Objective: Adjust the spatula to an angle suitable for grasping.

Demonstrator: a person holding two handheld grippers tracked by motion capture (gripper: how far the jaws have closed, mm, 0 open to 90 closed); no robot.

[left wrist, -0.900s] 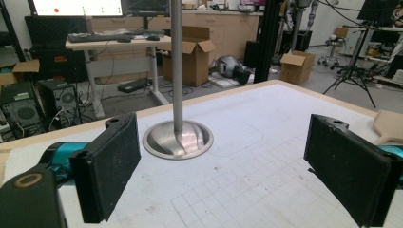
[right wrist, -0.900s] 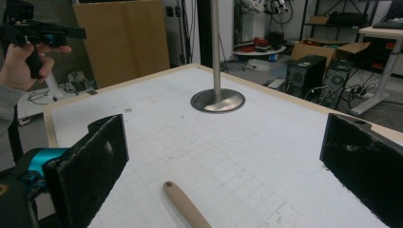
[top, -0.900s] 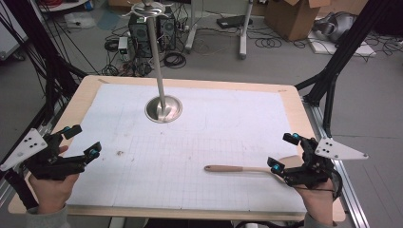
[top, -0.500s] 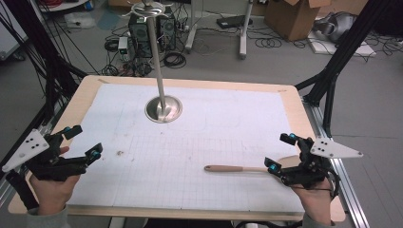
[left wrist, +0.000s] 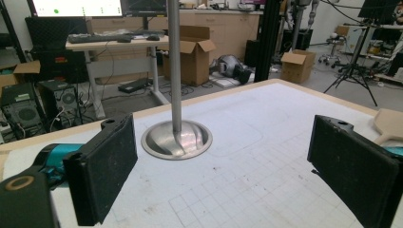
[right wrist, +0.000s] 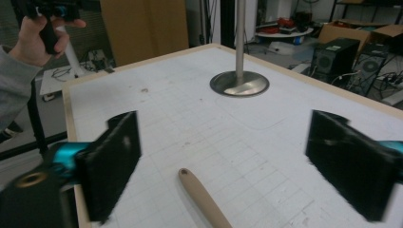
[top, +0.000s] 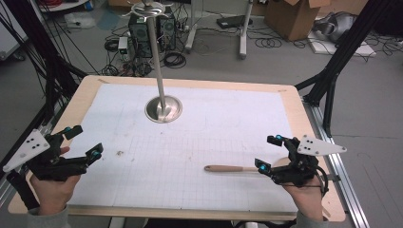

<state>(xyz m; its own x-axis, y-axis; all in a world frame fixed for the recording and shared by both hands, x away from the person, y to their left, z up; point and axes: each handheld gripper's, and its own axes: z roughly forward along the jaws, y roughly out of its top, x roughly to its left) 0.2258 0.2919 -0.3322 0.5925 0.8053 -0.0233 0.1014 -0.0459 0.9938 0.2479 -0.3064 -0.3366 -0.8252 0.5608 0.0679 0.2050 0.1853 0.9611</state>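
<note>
A wooden utensil lies on the white gridded mat (top: 199,142); its handle (top: 230,168) points left in the high view. My right gripper (top: 268,152) hovers at the handle's right end, jaws open, and hides the rest. In the right gripper view the handle (right wrist: 199,194) runs up from the bottom edge between the wide-apart jaws of my right gripper (right wrist: 225,142), touching neither pad. My left gripper (top: 85,141) sits open over the mat's left edge, empty. The left gripper view shows its jaws apart (left wrist: 223,142) and the utensil's flat wooden head (left wrist: 387,124) at the right edge.
A metal stand with a round base (top: 163,108) and a tall pole (top: 154,52) rises at the back middle of the mat. The wooden table edge (top: 180,81) frames the mat. Cables, computers and boxes sit on the floor beyond.
My right gripper has slid a little left, over the right end of the wooden handle. The left gripper and the utensil have stayed put.
</note>
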